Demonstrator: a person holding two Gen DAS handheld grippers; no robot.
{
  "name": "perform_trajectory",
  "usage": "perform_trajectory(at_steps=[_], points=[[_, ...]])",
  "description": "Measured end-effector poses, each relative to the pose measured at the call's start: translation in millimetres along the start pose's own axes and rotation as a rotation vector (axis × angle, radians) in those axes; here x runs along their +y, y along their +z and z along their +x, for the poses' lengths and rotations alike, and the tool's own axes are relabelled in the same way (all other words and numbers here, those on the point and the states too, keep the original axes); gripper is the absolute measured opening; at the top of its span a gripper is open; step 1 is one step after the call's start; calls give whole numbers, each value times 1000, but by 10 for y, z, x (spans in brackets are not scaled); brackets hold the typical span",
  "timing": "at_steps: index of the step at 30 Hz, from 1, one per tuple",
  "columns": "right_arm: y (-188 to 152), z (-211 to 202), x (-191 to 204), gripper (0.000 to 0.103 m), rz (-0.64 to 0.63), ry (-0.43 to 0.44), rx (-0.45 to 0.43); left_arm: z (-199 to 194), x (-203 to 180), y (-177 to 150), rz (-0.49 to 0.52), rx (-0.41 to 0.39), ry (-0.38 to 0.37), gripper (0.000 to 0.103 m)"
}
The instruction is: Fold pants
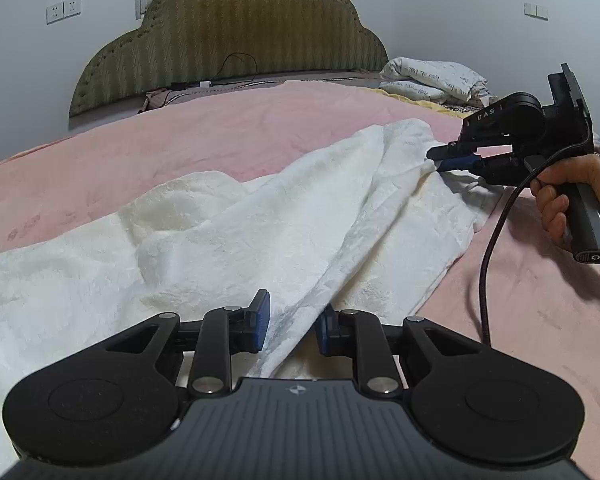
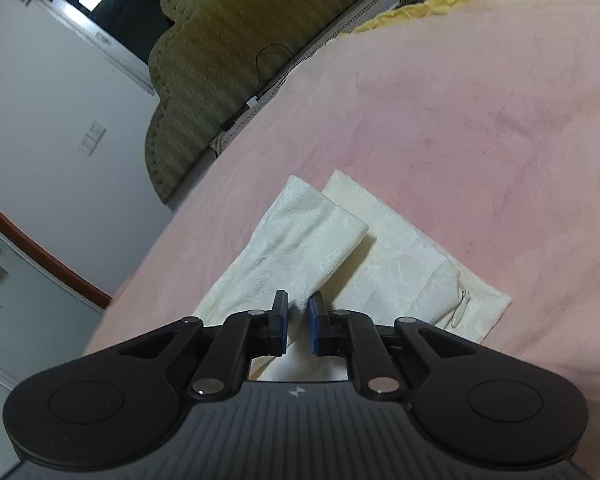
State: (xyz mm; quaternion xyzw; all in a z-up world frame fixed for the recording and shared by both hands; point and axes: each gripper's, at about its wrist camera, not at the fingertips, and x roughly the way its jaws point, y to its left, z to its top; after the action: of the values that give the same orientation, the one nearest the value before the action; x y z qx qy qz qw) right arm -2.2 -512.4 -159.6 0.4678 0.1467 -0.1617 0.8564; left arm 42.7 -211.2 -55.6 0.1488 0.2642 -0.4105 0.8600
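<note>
Two claws pinch white pants point(image 1: 260, 232) on pink blanket point(image 1: 180, 140), below headboard point(image 1: 236, 32).

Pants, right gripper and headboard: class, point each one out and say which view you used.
Pants point(image 1: 236, 240): left wrist view, on the raised white fabric mid-garment.
Right gripper point(image 1: 434, 160): left wrist view, at its blue fingertips pinching the cloth.
Headboard point(image 1: 240, 28): left wrist view, on the olive padded centre.

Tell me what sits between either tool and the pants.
Nothing visible. The left tool has a fold of the white pants between its fingers, and the right tool is pinching the cloth farther up the pink bed.
</note>
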Motion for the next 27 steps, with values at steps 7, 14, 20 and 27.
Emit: perform_trajectory(at_steps=[7, 14, 20, 27], points=[[123, 200, -225, 19, 212, 116, -23, 26, -84, 78, 19, 28, 40, 30], [138, 206, -292, 17, 213, 168, -41, 46, -186, 183, 30, 33, 19, 30], [227, 76, -42, 7, 66, 151, -49, 43, -328, 168, 86, 21, 70, 5], [647, 9, 948, 8, -151, 376, -111, -102, -10, 534, -58, -101, 290, 6]])
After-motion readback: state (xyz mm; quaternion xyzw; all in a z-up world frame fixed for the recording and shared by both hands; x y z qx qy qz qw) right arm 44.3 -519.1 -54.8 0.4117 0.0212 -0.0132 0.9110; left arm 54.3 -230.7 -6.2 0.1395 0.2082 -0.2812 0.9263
